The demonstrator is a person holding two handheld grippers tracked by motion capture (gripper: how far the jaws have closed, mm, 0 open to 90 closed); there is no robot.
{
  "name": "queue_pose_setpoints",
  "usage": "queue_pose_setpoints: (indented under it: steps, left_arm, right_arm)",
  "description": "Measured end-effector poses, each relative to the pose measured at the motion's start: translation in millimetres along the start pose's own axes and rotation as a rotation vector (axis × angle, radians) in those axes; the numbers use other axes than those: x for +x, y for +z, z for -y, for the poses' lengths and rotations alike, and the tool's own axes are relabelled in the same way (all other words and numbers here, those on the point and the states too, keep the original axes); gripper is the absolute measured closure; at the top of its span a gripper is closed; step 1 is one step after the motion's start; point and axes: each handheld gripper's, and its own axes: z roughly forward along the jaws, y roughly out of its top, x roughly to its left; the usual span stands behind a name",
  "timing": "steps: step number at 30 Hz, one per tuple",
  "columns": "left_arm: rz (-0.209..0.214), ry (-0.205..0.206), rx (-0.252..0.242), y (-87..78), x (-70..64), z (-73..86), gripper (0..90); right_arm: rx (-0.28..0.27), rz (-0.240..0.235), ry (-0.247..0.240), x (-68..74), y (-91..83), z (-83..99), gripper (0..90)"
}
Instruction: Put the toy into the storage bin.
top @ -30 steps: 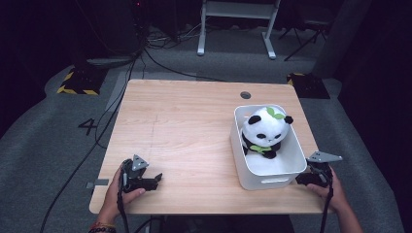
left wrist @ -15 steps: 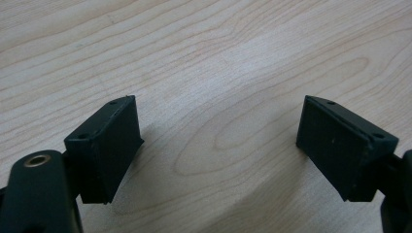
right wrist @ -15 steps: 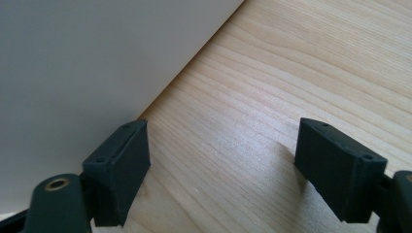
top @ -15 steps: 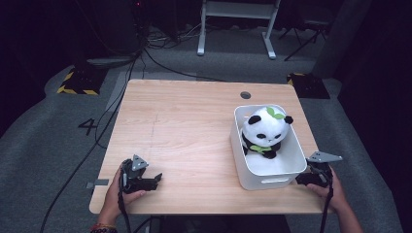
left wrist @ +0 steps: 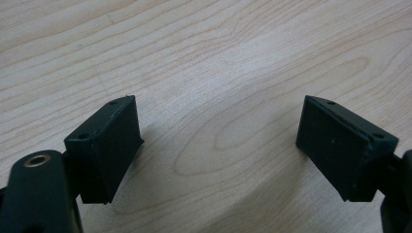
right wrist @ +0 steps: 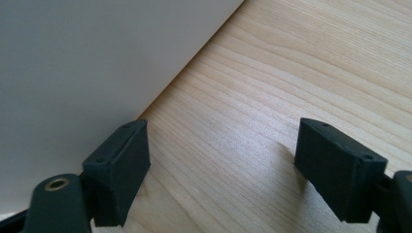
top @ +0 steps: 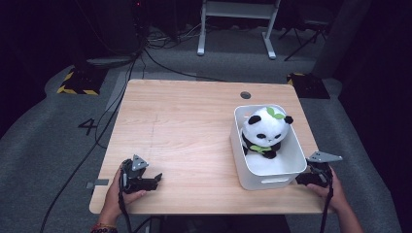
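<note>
The plush panda (top: 265,130) sits inside the white bin (top: 272,175) at the table's (top: 184,121) right side — both the left gripper (top: 154,180) and right gripper (top: 303,178) rest gaping and empty, so the work appears unstarted, next requiring a reach towards the bin.

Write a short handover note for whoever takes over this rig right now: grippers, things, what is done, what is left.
Left gripper: open, holding nothing, resting low at the table's near left corner.
Right gripper: open, holding nothing, beside the white bin's near right corner.
Plush panda: sitting upright inside the bin, untouched.
Done: nothing gripped.
Left: probably reach in and take the panda, or grip the bin.
</note>
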Motion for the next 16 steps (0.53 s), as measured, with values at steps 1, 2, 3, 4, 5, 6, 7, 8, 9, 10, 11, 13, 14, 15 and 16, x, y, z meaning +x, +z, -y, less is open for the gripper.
queue_pose_setpoints:
  steps: [1,2,3,4,5,6,7,8,9,10,11,13,14,15,16]
  left_arm:
    - [-0.001,0.001,0.000,0.0,0.0,0.0,16.0]
    - [0.001,-0.001,0.000,0.1,-0.1,0.0,16.0]
    - [0.000,0.000,0.000,0.0,0.0,0.0,16.0]
    - [-0.001,0.001,0.000,-0.1,0.1,0.0,16.0]
    - [0.001,0.000,0.000,0.0,0.0,0.0,16.0]
    - [0.001,0.000,0.000,0.0,0.0,0.0,16.0]
    - [0.001,0.000,0.000,0.0,0.0,0.0,16.0]
    - [0.001,0.000,0.000,0.0,0.0,0.0,16.0]
    - [0.001,0.000,0.003,-0.2,0.0,-0.1,16.0]
    - [0.001,0.000,0.000,0.0,0.0,0.0,16.0]
    - [0.000,0.001,0.000,0.0,0.1,0.0,16.0]
    - [0.001,-0.001,0.000,0.1,-0.1,0.0,16.0]
    - [0.000,-0.001,0.001,0.0,0.0,0.0,16.0]
    - [0.001,-0.001,0.000,0.0,0.0,0.0,16.0]
    - [-0.001,0.001,0.000,0.0,0.0,0.0,16.0]
  right_arm:
    - [0.000,0.000,0.000,0.0,0.0,0.0,20.3]
    - [0.000,0.000,0.000,0.0,0.0,0.0,20.3]
    - [0.000,0.000,0.000,0.0,0.0,0.0,20.4]
    - [0.000,0.000,0.000,0.0,0.0,0.0,20.3]
    - [0.000,0.000,0.000,0.0,0.0,0.0,20.4]
    - [0.000,0.000,0.000,0.0,0.0,0.0,20.3]
    - [0.000,0.000,0.000,0.0,0.0,0.0,20.4]
    - [0.000,0.000,-0.001,0.0,0.0,0.0,20.4]
    - [0.000,0.000,-0.001,0.0,0.0,0.0,20.4]
    - [0.000,-0.001,-0.001,0.0,0.0,0.0,20.3]
    - [-0.002,-0.002,-0.006,-0.4,0.2,0.1,20.3]
    - [-0.001,-0.002,-0.005,-0.3,0.1,0.1,20.4]
    - [-0.002,-0.002,-0.006,-0.3,0.1,0.1,20.3]
    - [-0.001,-0.002,-0.005,-0.3,0.1,0.1,20.3]
    - [-0.001,-0.002,-0.006,-0.3,0.1,0.1,20.4]
